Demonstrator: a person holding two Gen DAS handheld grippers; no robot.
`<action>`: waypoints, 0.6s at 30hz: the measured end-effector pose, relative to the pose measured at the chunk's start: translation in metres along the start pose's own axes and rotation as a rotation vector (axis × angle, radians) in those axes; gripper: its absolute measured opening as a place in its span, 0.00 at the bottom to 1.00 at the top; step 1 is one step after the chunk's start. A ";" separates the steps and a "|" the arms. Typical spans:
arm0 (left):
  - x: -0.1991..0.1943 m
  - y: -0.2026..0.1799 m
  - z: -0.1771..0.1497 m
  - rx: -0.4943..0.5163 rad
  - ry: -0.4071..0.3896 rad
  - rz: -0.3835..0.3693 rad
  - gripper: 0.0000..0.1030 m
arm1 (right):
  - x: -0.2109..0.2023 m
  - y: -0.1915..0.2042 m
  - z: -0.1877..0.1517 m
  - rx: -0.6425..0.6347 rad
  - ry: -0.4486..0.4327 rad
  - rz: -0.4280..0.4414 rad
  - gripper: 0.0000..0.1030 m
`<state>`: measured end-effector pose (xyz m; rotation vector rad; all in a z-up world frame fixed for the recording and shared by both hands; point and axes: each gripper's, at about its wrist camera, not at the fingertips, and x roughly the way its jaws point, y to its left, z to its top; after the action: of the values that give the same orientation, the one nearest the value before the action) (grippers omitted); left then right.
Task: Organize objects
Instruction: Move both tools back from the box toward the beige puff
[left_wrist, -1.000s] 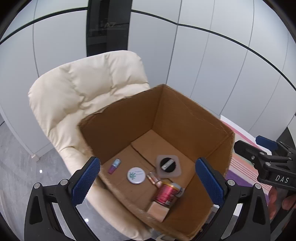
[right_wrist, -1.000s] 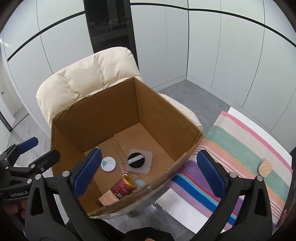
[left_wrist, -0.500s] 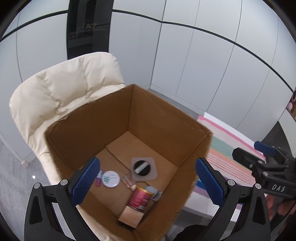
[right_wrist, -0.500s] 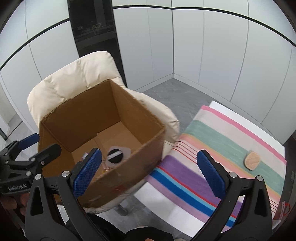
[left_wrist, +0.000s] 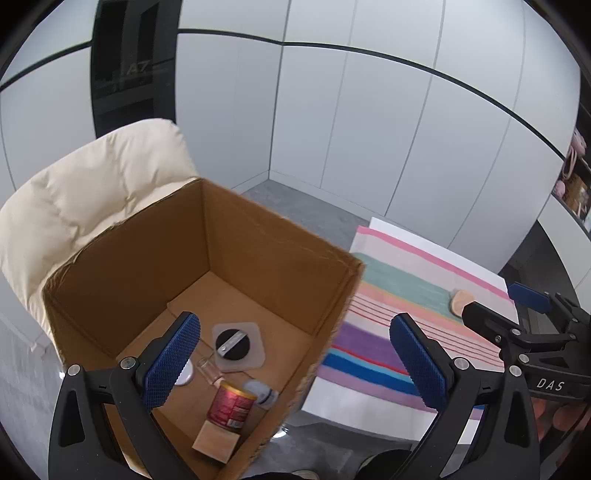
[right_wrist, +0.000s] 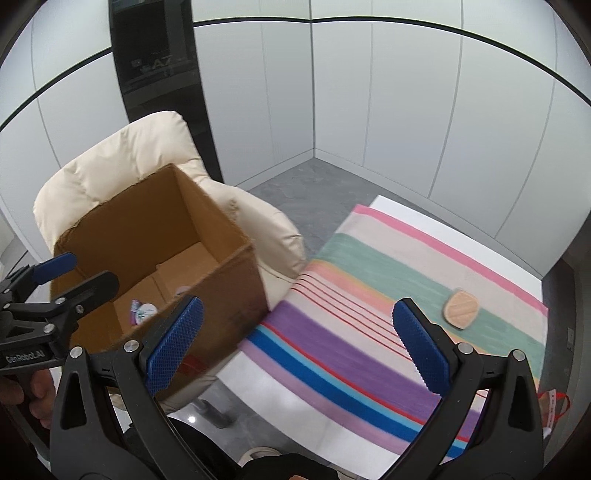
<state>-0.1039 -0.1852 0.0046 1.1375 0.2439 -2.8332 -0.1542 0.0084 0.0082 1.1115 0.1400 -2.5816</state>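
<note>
An open cardboard box (left_wrist: 280, 254) (right_wrist: 236, 280) sits on a cream padded chair (left_wrist: 92, 192) (right_wrist: 122, 162). Inside it lie a red can (left_wrist: 231, 402), a wooden block (left_wrist: 216, 441), a black disc on a clear square pad (left_wrist: 236, 341), a small glass vial (left_wrist: 210, 369) and a white round tin (right_wrist: 146, 312). A tan wooden piece (right_wrist: 461, 308) (left_wrist: 460, 298) lies on the striped cloth (right_wrist: 369, 332) (left_wrist: 399, 295). My left gripper (left_wrist: 295, 363) is open and empty above the box's near right wall. My right gripper (right_wrist: 299, 350) is open and empty over the cloth.
The cloth covers a white table (right_wrist: 288, 413) to the right of the chair. Grey floor (right_wrist: 306, 188) and white wall panels lie behind. A dark glass door (right_wrist: 159, 62) stands behind the chair. A shelf with pink items (left_wrist: 572, 177) is at the far right.
Both grippers have swung right, from over the box toward the striped cloth. The box has slid to the left in both views and the wooden piece has come nearer. Both stayed open.
</note>
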 end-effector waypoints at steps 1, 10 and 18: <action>0.001 -0.005 0.001 0.006 -0.002 -0.002 1.00 | -0.001 -0.004 -0.001 0.005 0.000 -0.002 1.00; 0.002 -0.046 0.006 0.074 -0.040 -0.034 1.00 | -0.015 -0.044 -0.013 0.044 -0.002 -0.051 1.00; 0.009 -0.082 0.005 0.120 -0.030 -0.074 1.00 | -0.027 -0.077 -0.024 0.081 -0.003 -0.096 1.00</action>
<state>-0.1243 -0.1055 0.0118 1.1291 0.1176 -2.9634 -0.1461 0.0932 0.0077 1.1562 0.0901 -2.6950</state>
